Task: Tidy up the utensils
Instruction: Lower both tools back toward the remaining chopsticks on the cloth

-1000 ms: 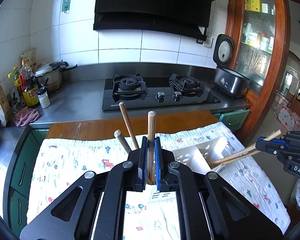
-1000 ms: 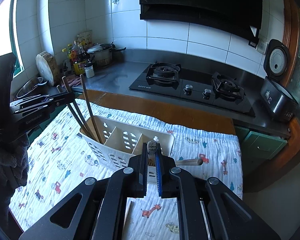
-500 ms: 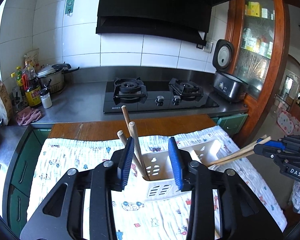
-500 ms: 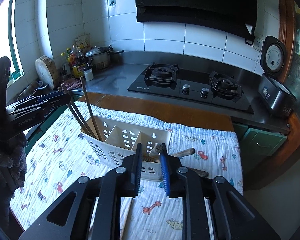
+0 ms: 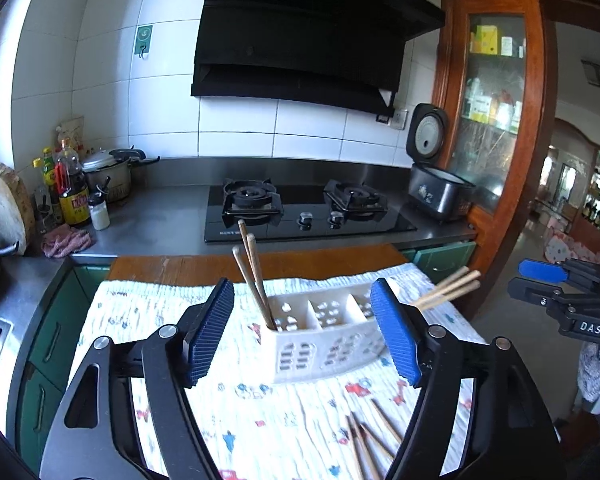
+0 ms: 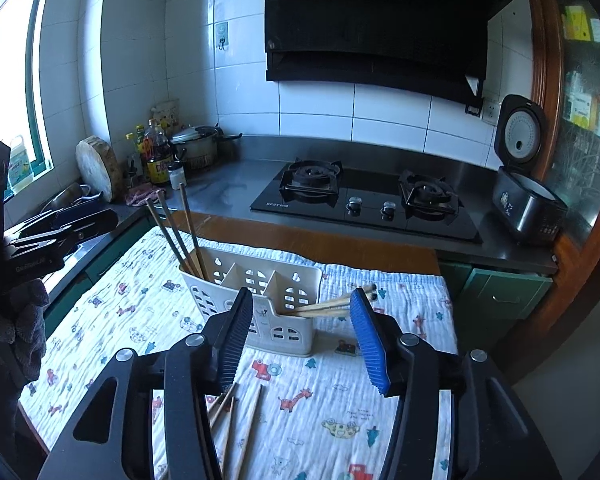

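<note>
Chopsticks are the task's things, and they are found in three places. Three chopsticks (image 6: 176,232) are stood leaning in the end compartment of the white utensil caddy (image 6: 260,300) that lies nearest the table's left edge; three more (image 6: 332,304) are laid at a shallow tilt out of the opposite end compartment, their tips pointing toward the right edge. Loose chopsticks (image 6: 236,420) are seen lying on the printed cloth (image 6: 112,320) near the front edge of the table, apart from the caddy.

The left hand-held gripper (image 5: 304,332) is held spread wide in front of the caddy with nothing between its pads (image 5: 208,332). The right hand-held gripper (image 6: 300,336) is likewise parted wide and empty, poised above the loose sticks.

The loose sticks are judged to be what remains to be sorted. They are light, stiff and thin, with a smooth finish that may be expected to slip or roll under a careless pinch; on soft cloth they may also be pressed into the folds. A hold across the shaft near the middle or thicker end is advised, so that the stick is kept from pivoting when it is lifted and tipped into a compartment. The caddy is light plastic and could be nudged or toppled
</note>
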Motion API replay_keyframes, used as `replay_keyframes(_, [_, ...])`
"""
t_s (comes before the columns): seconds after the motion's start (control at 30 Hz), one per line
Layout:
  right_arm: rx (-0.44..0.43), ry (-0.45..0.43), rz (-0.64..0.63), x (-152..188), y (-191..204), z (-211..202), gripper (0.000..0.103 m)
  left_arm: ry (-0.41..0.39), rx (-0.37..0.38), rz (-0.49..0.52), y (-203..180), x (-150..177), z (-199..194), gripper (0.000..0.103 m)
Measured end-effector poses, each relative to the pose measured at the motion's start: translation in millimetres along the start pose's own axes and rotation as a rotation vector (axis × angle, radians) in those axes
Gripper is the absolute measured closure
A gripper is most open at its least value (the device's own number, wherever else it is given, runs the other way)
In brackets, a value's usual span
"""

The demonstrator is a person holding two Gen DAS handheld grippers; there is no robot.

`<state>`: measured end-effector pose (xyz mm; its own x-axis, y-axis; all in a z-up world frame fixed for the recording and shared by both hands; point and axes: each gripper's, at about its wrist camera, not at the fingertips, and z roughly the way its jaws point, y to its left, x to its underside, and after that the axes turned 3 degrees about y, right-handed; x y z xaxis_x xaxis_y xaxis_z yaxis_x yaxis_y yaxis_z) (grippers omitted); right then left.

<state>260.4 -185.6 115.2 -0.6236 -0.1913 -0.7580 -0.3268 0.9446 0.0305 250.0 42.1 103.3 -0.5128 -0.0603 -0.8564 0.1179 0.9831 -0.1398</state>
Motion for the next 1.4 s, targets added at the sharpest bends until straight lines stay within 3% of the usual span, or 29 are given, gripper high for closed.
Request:
replay_keyframes(0.07, [0.001,-0.014,0.0,7.5,1.9,-11.0,0.043,0.001,0.008,-0.012,-0.3,10.0,-10.8,0.028])
replay_keyframes(0.37, [-0.043,-0.016,-0.012,60.3,15.2,-41.2,0.038,0.035,0.01,-0.029,1.4,76.3,-42.3,0.022])
replay_keyframes(0.57, [-0.073,0.045,-0.012,110.3,30.8,-33.4,0.038,0.103,-0.014,-0.034,2.1,125.3,-45.8,0.022])
replay_keyframes(0.83, [-0.049,0.134,-0.044,171.8,53.6,-9.4,0.038,0.202,-0.034,-0.058,2.3,180.2,-43.0,0.022])
replay_keyframes(1.1, [-0.033,0.222,-0.037,220.6,66.5,15.8,0.06,0.278,-0.031,-0.058,-6.9,215.8,-39.1,0.022])
replay_keyframes(1.4, [-0.052,0.268,0.049,238.0,68.8,38.3,0.079,0.322,-0.023,-0.06,-15.2,231.7,-36.5,0.023])
